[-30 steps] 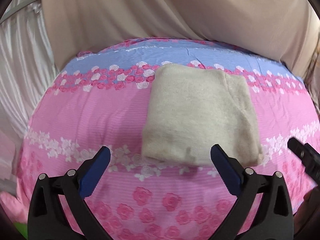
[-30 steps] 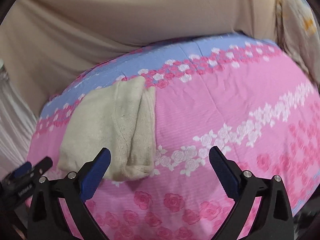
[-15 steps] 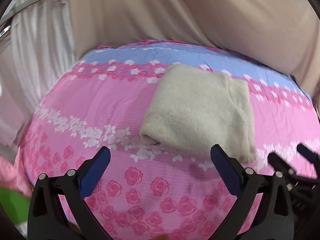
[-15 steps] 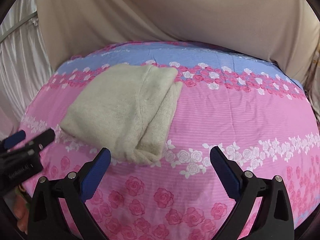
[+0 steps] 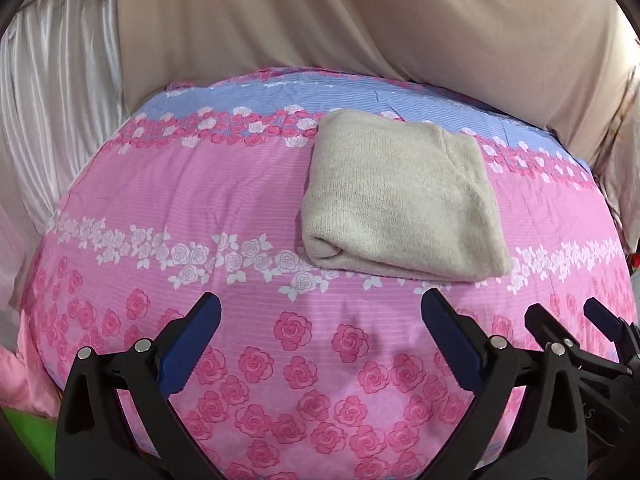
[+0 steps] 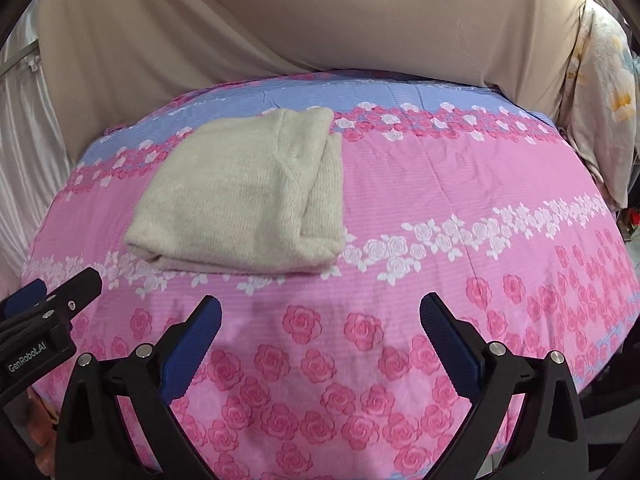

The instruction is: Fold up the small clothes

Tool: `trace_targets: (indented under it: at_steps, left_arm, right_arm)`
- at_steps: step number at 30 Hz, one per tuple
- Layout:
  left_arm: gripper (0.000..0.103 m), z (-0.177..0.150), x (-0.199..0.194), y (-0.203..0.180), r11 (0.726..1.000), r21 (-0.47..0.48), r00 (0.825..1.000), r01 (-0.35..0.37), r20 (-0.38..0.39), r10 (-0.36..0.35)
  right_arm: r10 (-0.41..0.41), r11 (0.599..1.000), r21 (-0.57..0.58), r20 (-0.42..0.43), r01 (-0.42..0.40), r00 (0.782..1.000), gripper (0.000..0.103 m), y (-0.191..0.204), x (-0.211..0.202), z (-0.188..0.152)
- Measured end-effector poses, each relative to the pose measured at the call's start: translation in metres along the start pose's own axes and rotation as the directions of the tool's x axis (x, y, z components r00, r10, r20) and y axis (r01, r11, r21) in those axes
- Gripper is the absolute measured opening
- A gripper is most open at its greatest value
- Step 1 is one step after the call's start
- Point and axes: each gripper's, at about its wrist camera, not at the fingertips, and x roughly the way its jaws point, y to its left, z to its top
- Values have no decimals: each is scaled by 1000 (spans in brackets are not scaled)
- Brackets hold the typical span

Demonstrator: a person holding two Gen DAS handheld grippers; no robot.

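We held the left gripper (image 5: pixel 320 316) low over the near part of the bed, its two blue-padded fingers (image 5: pixel 192 344) spread wide apart with nothing between them but rose-printed cloth. The right gripper (image 6: pixel 320 316) stood the same way, its fingers (image 6: pixel 448 344) splayed fully and gripping nothing. Both hovered side by side: in the left wrist view the right tool showed at four o'clock, and in the right wrist view the left tool showed at eight o'clock, with "GenRobot.AI" printed on its body.

Beyond the fingertips lay the folded cream sweater (image 5: pixel 400 204), a neat, thick rectangle resting flat on the bedspread (image 5: pixel 192 184) and apart from both tools. From the left gripper it sat at about one o'clock; from the right gripper it sat at about eleven o'clock (image 6: pixel 244 196). Its rolled fold edge faced us, and stacked layers showed along its right side in the right wrist view.

The bedspread was pink with bands of white and deep-pink roses and a blue stripe at the far edge. Behind it, at twelve o'clock, hung a beige drape (image 6: pixel 320 24); a white satin curtain (image 5: pixel 52 92) fell at ten o'clock, and a pale floral fabric (image 6: pixel 600 92) hung at two o'clock.
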Motion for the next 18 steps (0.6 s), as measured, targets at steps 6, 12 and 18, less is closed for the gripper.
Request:
trace_targets:
  at_steps: [6,12,18]
  left_arm:
    - [98,-2,-3,-3,1000,25,1000,-11,12,11]
    - [98,-2,0,0,1000,17,1000,-26,-13,26]
    - [98,-3,0,-2,999,30,999,-32,-14,33]
  right_arm:
    - [1,1000,-2,7,-1,1000,98,5,-2,0]
    - [0,1000,0,0,0,1000,98,6,-1,-1]
    - [1,1000,10,-7,-1,1000,98,5,2,-1]
